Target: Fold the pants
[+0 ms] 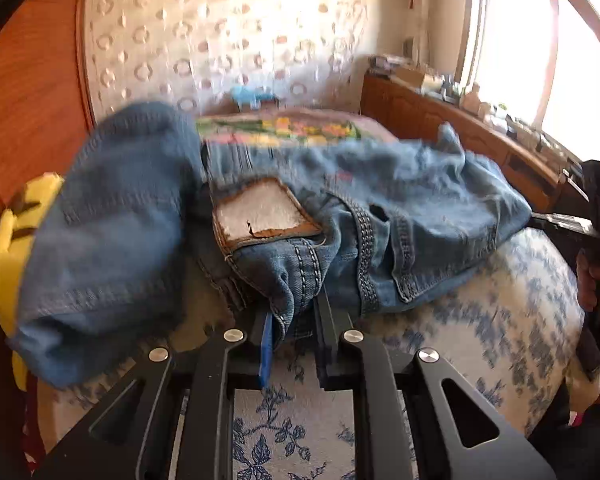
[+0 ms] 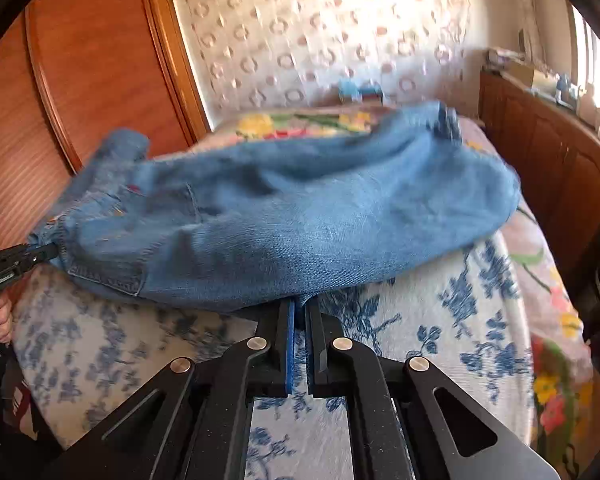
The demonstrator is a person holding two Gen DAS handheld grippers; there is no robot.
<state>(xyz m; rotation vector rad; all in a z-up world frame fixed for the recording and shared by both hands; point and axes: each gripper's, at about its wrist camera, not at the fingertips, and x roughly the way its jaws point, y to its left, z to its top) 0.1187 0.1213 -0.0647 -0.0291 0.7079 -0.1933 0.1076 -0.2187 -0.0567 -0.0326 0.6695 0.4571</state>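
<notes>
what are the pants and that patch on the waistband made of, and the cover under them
Pants: blue denim, going by the twill weave, faded wash and heavy pale topstitching. Waistband patch: probably leather or imitation, brown edge, surface worn pale and cracked. Bed cover: woven fabric, white with blue floral print, matte.

Strong daylight is admitted through the window (image 1: 540, 60) at the right, which is blown out to white in both views. Glare is cast on the patterned wall (image 2: 320, 32). The jeans (image 2: 300, 208) are smeared by motion blur. Straight lines are bent by fisheye distortion, and the corners are darkened.
</notes>
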